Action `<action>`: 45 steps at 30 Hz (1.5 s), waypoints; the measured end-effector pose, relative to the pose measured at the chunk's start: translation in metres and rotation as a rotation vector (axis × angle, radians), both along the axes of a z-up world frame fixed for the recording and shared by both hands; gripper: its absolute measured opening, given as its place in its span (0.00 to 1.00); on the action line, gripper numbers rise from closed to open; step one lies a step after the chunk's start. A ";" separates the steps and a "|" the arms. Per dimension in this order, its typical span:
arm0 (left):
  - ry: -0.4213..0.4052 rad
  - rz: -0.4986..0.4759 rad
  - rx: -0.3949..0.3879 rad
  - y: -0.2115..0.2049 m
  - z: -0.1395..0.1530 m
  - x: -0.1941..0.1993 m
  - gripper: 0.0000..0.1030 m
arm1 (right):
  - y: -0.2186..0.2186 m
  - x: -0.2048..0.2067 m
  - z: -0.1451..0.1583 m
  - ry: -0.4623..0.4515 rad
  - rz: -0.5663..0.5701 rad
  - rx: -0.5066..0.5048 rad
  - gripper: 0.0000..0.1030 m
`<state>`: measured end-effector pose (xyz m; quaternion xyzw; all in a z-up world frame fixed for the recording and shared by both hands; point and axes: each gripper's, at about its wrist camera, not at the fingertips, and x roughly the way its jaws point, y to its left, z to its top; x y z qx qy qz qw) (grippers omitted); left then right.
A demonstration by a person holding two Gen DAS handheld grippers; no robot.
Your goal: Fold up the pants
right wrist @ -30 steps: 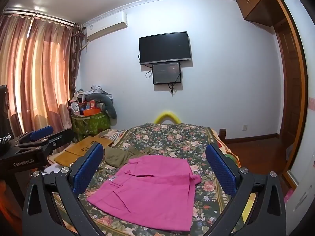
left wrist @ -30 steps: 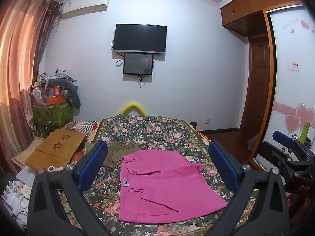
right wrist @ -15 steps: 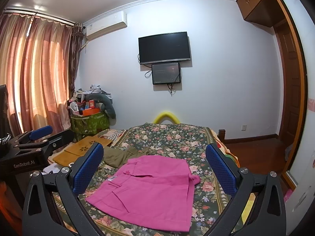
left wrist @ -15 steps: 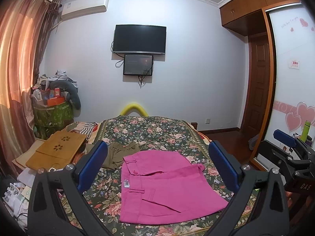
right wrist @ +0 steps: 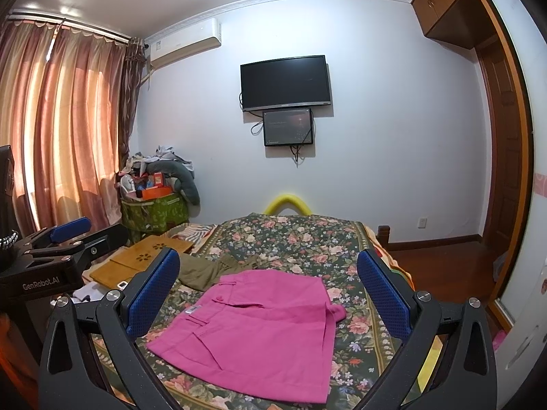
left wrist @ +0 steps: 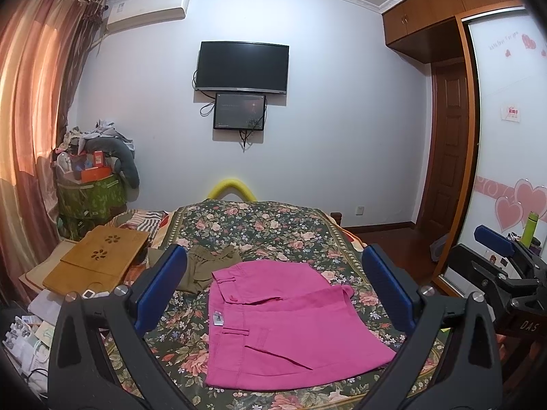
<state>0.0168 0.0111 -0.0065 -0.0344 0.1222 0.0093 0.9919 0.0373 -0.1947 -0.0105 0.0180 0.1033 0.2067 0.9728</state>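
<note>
Room: we face a white wall with a TV (left wrist: 242,67) and a smaller screen (left wrist: 239,111) below it; curtains (right wrist: 58,130) hang to the left.
Bed: we see a floral cover (left wrist: 259,225) spread over the whole top.
Pants: pink pants (left wrist: 283,317) lie folded flat on the near part of the bed, waistband toward the left, touched by neither gripper.
Olive garment: an olive garment (left wrist: 205,266) lies just beyond the pants, at their far left corner.
Left gripper: our left gripper (left wrist: 273,290) hovers above the bed's near edge, jaws spread wide, holding nothing.
Right gripper: our right gripper (right wrist: 270,294) hovers likewise, jaws wide apart and empty.
Board: a wooden board (left wrist: 99,259) rests left of the bed.
</note>
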 end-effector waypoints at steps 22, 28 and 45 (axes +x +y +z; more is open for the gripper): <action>-0.008 0.003 0.008 -0.002 0.001 0.000 1.00 | 0.001 0.000 -0.001 0.002 -0.006 -0.005 1.00; -0.013 0.006 0.012 -0.002 0.003 -0.001 1.00 | 0.001 0.000 -0.001 0.002 -0.006 -0.004 1.00; 0.039 0.017 0.019 -0.001 -0.008 0.026 1.00 | 0.001 0.025 -0.010 0.042 -0.022 -0.032 1.00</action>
